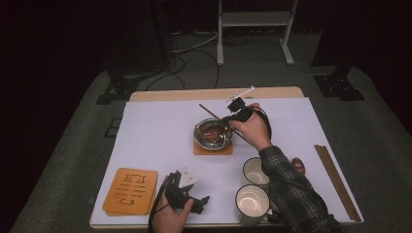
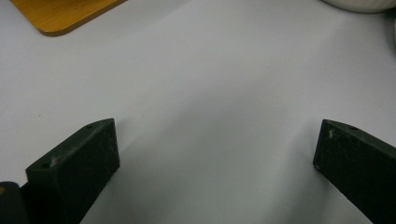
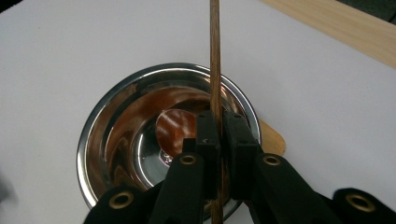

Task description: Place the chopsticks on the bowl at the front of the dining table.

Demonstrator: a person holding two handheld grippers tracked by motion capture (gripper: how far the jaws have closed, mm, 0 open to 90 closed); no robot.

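Observation:
A steel bowl (image 1: pixel 212 132) stands on a wooden coaster (image 1: pixel 212 148) in the middle of the white-covered table. My right gripper (image 1: pixel 228 119) hangs over the bowl's right rim, shut on a dark wooden chopstick (image 1: pixel 208 112) that points to the far left. In the right gripper view the jaws (image 3: pixel 222 126) pinch the chopstick (image 3: pixel 215 56) above the bowl (image 3: pixel 126 135), which has a brown glossy patch inside. My left gripper (image 1: pixel 201 204) rests near the front edge. Its black fingers (image 2: pixel 79 168) stand wide open over bare white sheet.
Two white mugs (image 1: pixel 256 170) (image 1: pixel 251 201) stand at the front right, beside the right forearm. A stack of wooden coasters (image 1: pixel 131 191) lies front left, its corner (image 2: pixel 60 14) in the left gripper view. More chopsticks (image 1: pixel 337 182) lie along the right edge, near a small brown object (image 1: pixel 299 165).

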